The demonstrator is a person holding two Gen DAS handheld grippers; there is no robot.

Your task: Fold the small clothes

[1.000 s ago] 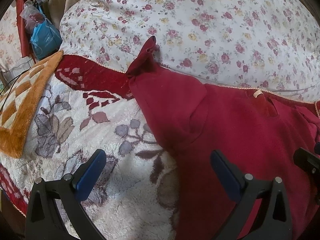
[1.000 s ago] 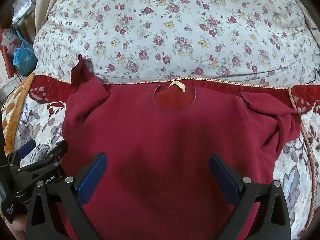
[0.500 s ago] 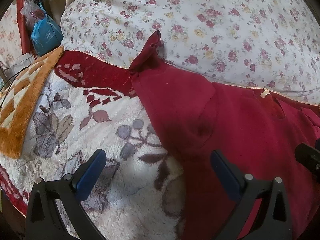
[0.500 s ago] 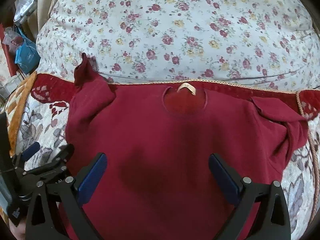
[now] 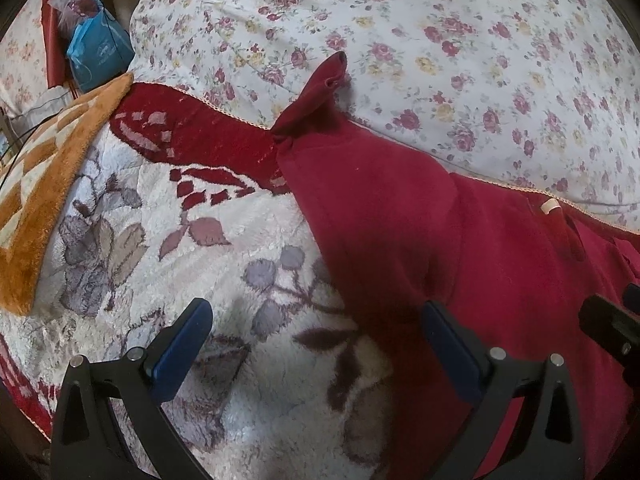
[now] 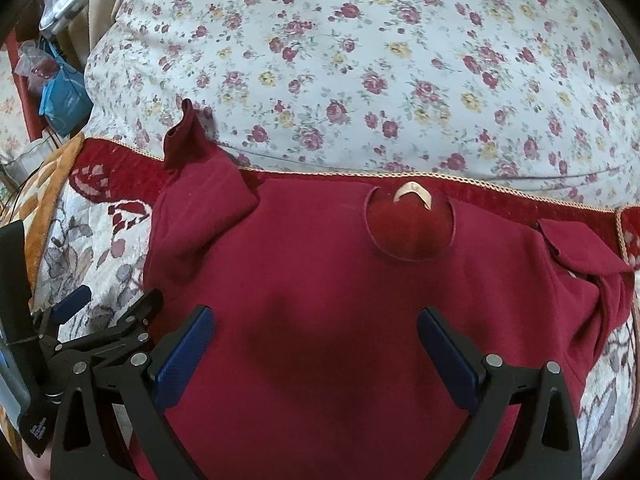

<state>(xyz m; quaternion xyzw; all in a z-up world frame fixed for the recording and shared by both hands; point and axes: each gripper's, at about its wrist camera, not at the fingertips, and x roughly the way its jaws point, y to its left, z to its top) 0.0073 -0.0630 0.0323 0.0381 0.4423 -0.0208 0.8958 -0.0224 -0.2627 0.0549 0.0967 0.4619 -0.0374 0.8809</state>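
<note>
A small dark red shirt (image 6: 320,300) lies face up on the bed, collar with a cream tag (image 6: 412,194) at the far side. Its left sleeve (image 5: 316,96) is bunched and sticks up against the floral pillow; it also shows in the right wrist view (image 6: 188,136). The right sleeve (image 6: 580,256) is folded in on itself. My left gripper (image 5: 316,344) is open and empty, hovering over the shirt's left edge. My right gripper (image 6: 316,344) is open and empty above the middle of the shirt. The left gripper also shows in the right wrist view (image 6: 108,312).
A large floral pillow (image 6: 360,60) lies behind the shirt. A fluffy white blanket with red border and leaf pattern (image 5: 160,240) covers the bed. An orange checked blanket (image 5: 36,184) lies at the left. A blue bag (image 5: 96,56) stands at the far left.
Both grippers have moved a little toward me and to the left; the shirt has shifted right in the left wrist view and lower in the right wrist view. The shirt itself has not moved.
</note>
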